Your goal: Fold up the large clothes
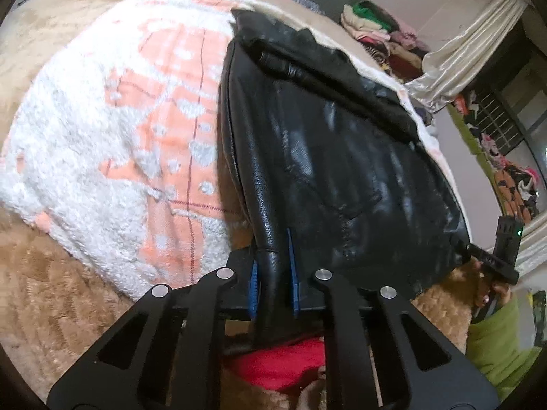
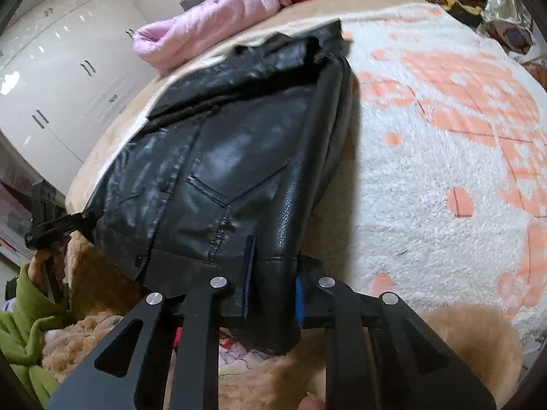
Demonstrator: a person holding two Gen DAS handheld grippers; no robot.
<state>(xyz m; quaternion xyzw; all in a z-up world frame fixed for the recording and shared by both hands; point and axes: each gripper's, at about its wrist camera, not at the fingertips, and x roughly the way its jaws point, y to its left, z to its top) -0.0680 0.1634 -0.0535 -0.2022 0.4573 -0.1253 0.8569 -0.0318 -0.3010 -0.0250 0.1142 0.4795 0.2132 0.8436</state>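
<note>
A black leather jacket (image 1: 335,157) lies spread on a white and orange fleece blanket (image 1: 102,143) on the bed. It also shows in the right wrist view (image 2: 218,157). My left gripper (image 1: 273,266) is shut on the jacket's near hem corner, its blue pads pressing a fold of leather. My right gripper (image 2: 273,273) is shut on the other near hem corner, beside the sleeve. Each gripper shows small in the other's view: the right gripper at the far right (image 1: 492,259), the left gripper at the far left (image 2: 58,225).
A pink puffy coat (image 2: 205,24) lies at the bed's far edge. Piled clothes (image 1: 379,30) and a cream curtain (image 1: 468,51) stand beyond the bed. White cupboards (image 2: 58,78) line the wall. A tan plush cover (image 1: 51,294) hangs over the near edge, above a red cloth (image 1: 280,358).
</note>
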